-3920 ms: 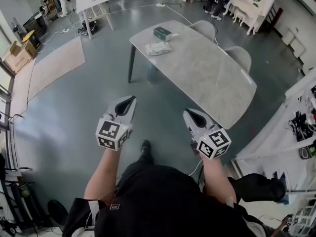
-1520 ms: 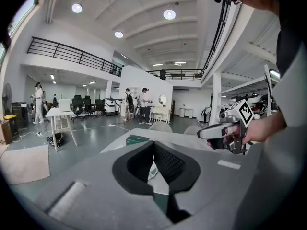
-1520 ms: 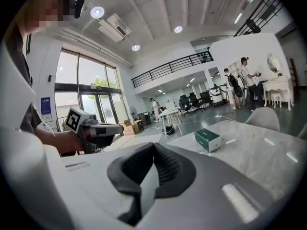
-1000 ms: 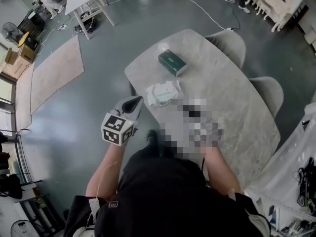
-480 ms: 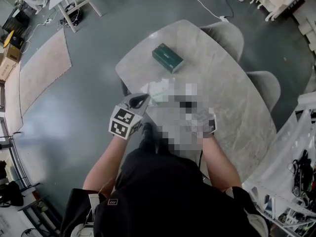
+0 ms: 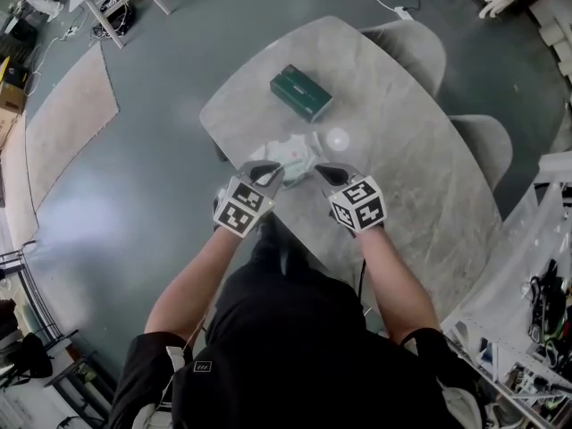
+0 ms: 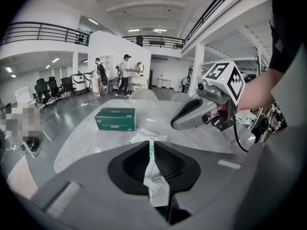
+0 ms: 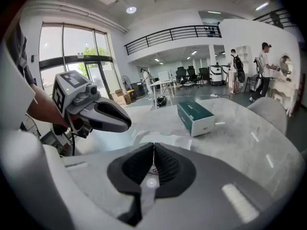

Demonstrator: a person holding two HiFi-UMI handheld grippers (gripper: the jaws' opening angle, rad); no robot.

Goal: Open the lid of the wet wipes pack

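Note:
The wet wipes pack (image 6: pixel 292 155) is a white, crinkled soft pack that lies flat near the table's near-left end. My left gripper (image 6: pixel 271 172) hovers at its near-left edge and my right gripper (image 6: pixel 322 172) at its near-right edge, both pointing forward and down. In the left gripper view the jaws (image 7: pixel 151 146) are shut and empty, with the pack (image 7: pixel 149 139) showing just beyond the tips. The right gripper (image 8: pixel 153 146) is shut too, above the pack (image 8: pixel 160 139). I cannot make out the pack's lid in any view.
A dark green box (image 6: pixel 302 93) stands on the grey marble table (image 6: pixel 393 164) beyond the pack. Two grey chairs (image 6: pixel 409 47) are tucked in at the far side. A beige rug (image 6: pixel 63 114) lies on the floor at left. Several people stand far off (image 7: pixel 123 73).
Both grippers have come forward and down over the table's near end and now flank the wipes pack. The table sits closer in the head view.

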